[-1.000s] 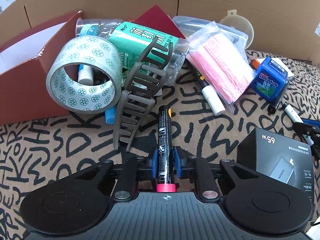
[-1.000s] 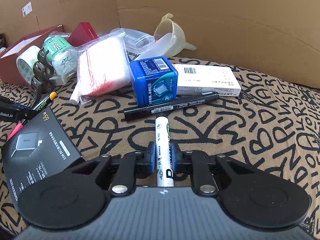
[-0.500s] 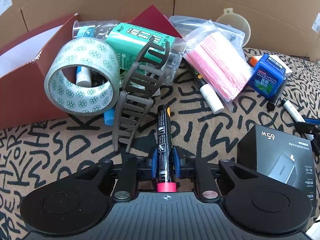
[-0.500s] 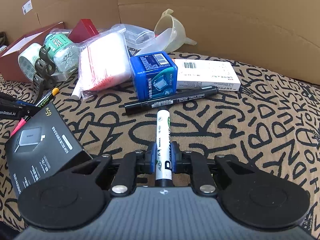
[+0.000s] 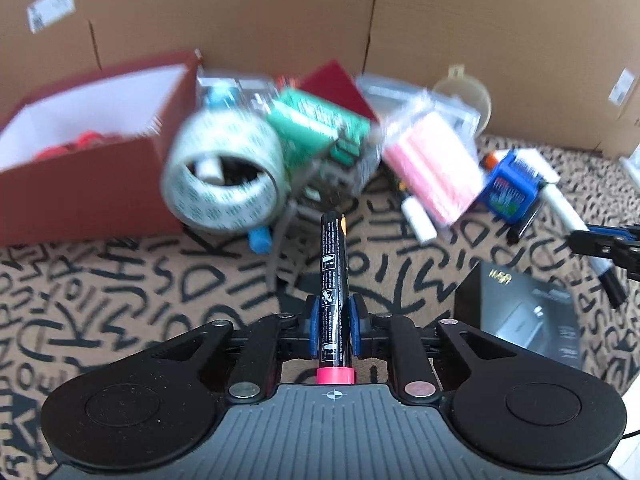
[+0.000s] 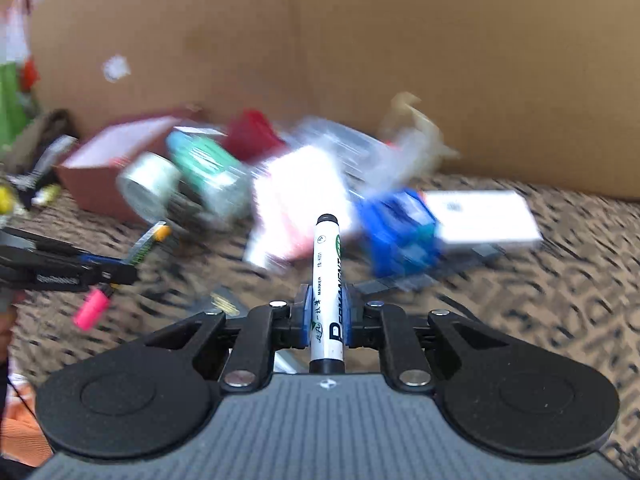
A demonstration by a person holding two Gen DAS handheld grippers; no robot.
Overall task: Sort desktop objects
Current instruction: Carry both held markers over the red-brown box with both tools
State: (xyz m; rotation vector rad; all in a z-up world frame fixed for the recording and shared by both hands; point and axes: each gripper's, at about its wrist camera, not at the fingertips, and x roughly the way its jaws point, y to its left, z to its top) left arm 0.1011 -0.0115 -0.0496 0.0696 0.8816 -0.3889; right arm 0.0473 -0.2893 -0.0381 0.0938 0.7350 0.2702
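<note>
The left gripper (image 5: pixel 333 322) was clamped tight on a black pen (image 5: pixel 333 276) with a pink end cap, and the pen was pointed away toward the pile. The right gripper (image 6: pixel 327 316) was squeezed just as tight on a white marker (image 6: pixel 327 280) with a black tip. Both pens were held up off the patterned cloth (image 5: pixel 120 280), so the picking-up step looked done and the carrying step was in hand (the blur fit hands on the move). Past the black pen a roll of tape (image 5: pixel 224 184) was seen, touching a red box (image 5: pixel 80 184) with its top open. A black carton (image 5: pixel 528 312) was lying near the left gripper's right side. Next, a home for the pens probably had to be picked, maybe the red box, and each pen had to be kept level, carried clear of the tape, and let go gently.
</note>
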